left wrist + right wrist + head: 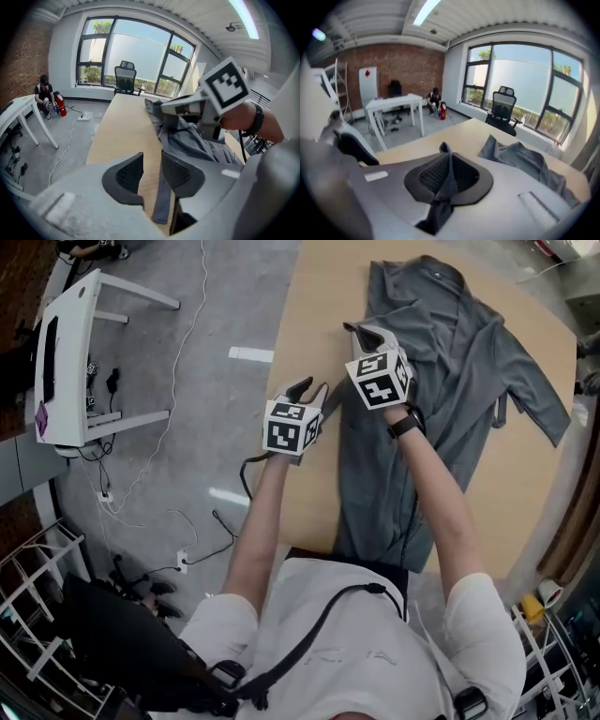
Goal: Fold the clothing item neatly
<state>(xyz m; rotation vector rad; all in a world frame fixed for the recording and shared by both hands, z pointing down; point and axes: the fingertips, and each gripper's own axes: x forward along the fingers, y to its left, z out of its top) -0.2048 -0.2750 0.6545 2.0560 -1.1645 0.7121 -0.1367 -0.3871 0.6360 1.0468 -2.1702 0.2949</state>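
Note:
A grey garment (441,362) lies spread open along the wooden table (300,334), collar at the far end. My right gripper (364,332) is shut on a fold of its left front edge; in the right gripper view the grey cloth (449,180) is pinched between the dark pads (429,173) and sticks out above them. My left gripper (309,392) hovers at the garment's left edge, nearer the person. Its jaws (152,176) stand apart, and a narrow grey strip of the garment (164,201) and bare table (122,126) show through the gap. The pads do not press on the strip.
The table's left edge runs just left of my left gripper. On the floor stand a white table (66,352), cables and wire racks (37,615). An office chair (125,77) sits at the table's far end. A person (44,96) crouches by a red extinguisher (61,107).

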